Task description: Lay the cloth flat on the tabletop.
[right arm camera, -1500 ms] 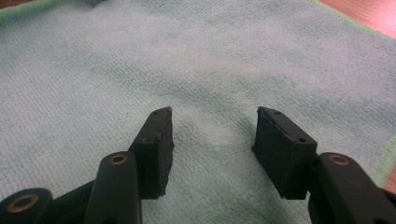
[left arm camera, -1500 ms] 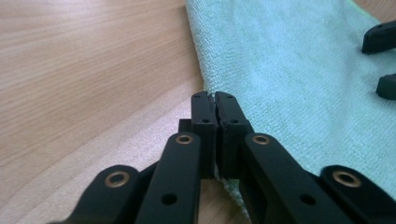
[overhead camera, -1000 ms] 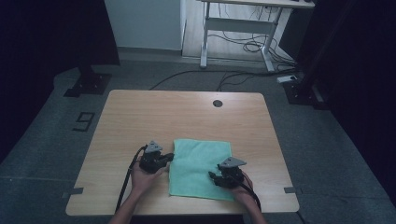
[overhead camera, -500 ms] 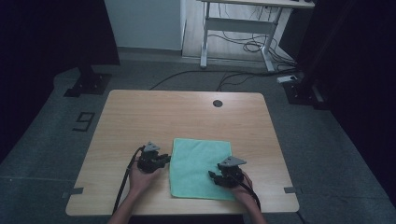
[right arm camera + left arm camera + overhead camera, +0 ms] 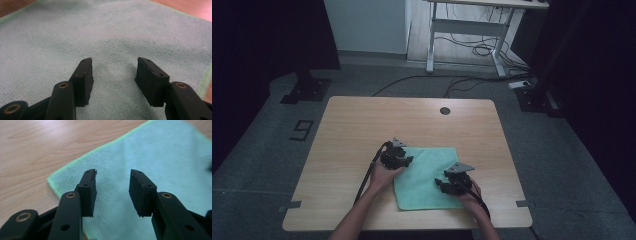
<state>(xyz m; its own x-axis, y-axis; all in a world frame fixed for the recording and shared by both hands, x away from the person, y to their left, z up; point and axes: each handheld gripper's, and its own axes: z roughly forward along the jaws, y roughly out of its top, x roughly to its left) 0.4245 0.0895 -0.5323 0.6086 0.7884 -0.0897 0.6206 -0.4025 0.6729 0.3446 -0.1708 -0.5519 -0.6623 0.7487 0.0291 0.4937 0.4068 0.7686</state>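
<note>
A light green cloth (image 5: pixel 427 176) lies flat on the wooden table (image 5: pixel 362 120), near its front edge. My left gripper (image 5: pixel 407 161) sits at the cloth's left edge near the far corner. In the left gripper view its jaws (image 5: pixel 113 173) stand apart just above the cloth (image 5: pixel 155 152); they have just been opening and nothing is between them. My right gripper (image 5: pixel 441 185) hovers over the cloth's right half. In the right gripper view it (image 5: pixel 113 61) is open, with bare cloth (image 5: pixel 100 25) under the gap.
A small dark round hole (image 5: pixel 444 110) marks the table's far side. Bare wood stretches left and beyond the cloth. On the floor are a black stand base (image 5: pixel 307 90), a taped "9" (image 5: pixel 302 130), cables and a white desk frame (image 5: pixel 464 35).
My left hand has slid right and a little farther away, from beside the cloth onto its left edge. The right hand and the cloth have stayed put.
</note>
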